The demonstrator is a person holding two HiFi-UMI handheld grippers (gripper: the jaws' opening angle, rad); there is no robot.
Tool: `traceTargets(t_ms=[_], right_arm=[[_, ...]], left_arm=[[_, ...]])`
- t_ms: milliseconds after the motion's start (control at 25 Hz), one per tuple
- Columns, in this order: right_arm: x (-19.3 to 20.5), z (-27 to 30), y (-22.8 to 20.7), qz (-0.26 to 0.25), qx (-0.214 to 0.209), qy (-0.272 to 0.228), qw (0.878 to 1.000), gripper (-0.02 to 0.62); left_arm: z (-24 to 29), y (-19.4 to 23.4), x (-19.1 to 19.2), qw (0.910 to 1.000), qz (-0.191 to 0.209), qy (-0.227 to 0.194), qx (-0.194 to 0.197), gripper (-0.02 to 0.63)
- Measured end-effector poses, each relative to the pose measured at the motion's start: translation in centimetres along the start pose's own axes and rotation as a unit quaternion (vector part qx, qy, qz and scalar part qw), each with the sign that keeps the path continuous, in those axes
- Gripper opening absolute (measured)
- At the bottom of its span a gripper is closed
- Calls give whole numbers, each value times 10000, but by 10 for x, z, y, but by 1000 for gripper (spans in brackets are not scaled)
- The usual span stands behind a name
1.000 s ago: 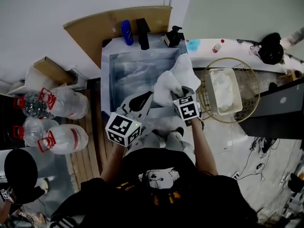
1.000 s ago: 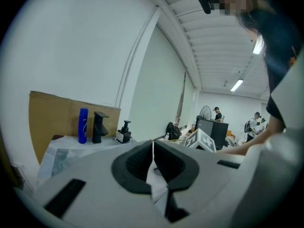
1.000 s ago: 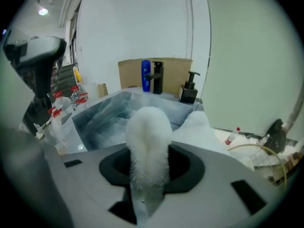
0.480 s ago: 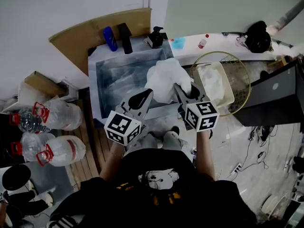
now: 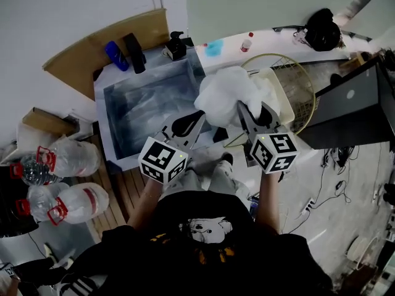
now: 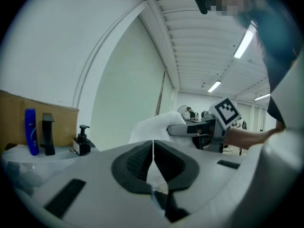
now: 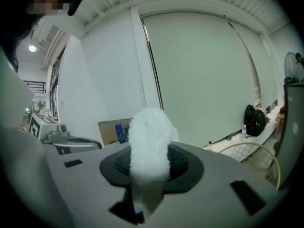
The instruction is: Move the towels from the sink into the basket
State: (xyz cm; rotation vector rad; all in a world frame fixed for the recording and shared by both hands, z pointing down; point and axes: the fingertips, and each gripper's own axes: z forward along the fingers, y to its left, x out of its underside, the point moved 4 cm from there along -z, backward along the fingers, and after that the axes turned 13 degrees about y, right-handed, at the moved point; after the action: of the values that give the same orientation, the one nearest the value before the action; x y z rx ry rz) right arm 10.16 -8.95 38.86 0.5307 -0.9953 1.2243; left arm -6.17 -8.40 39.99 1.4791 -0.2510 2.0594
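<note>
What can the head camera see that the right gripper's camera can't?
Only the head view shows the inside of the sink and the water jugs on the floor. Only the right gripper view shows the lit ceiling lamp. Both show the white towel pinched in the right gripper, and the wire basket.
</note>
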Motion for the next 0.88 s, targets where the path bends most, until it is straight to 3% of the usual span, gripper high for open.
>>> traceTargets(t_ms=[480, 880], right_arm=[[6, -54, -176, 280, 648, -32, 9975, 117], [85, -38, -312, 747, 957, 696, 9902, 117]], left_arm=[[136, -63, -50, 9988, 224, 149, 400, 12], [241, -112, -75, 9965, 367, 428, 612, 12]])
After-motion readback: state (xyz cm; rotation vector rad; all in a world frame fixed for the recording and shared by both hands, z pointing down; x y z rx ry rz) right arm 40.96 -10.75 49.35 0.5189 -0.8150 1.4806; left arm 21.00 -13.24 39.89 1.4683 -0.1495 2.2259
